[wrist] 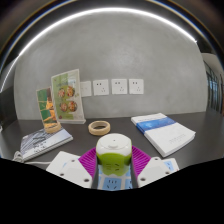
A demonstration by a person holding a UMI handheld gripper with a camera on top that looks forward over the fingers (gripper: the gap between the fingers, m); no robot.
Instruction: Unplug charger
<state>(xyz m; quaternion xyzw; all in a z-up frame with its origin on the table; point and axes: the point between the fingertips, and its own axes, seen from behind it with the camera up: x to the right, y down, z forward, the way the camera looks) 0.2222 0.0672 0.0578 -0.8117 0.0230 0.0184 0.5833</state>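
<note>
- Held between the fingers of the gripper (113,172), nearest the lens, a small white-and-green object (113,156) is sitting; green label band across its middle, white rounded top, could be the charger but cannot tell for sure.
- Purple pads (88,160) are pressing in on it from both sides, so jaws are clenching on the object.
- White finger bodies are flaring out at either side of the pads, low in view.
- Dark grey table (110,138) is stretching out beyond the fingers.
- Roll of tape (99,127) is lying flat on the table, beyond the held object, slightly to the left.
- Book with a blue-and-white cover (163,131) is lying to the right, well apart from the tape.
- Papers or a magazine (42,144) are lying flat on the left side.
- Two upright printed cards or boxes (60,100) are standing behind the papers, leaning near the wall.
- Three white wall sockets (119,87) are sitting in a row on the grey wall, above the tape; nothing visibly plugged into them.
</note>
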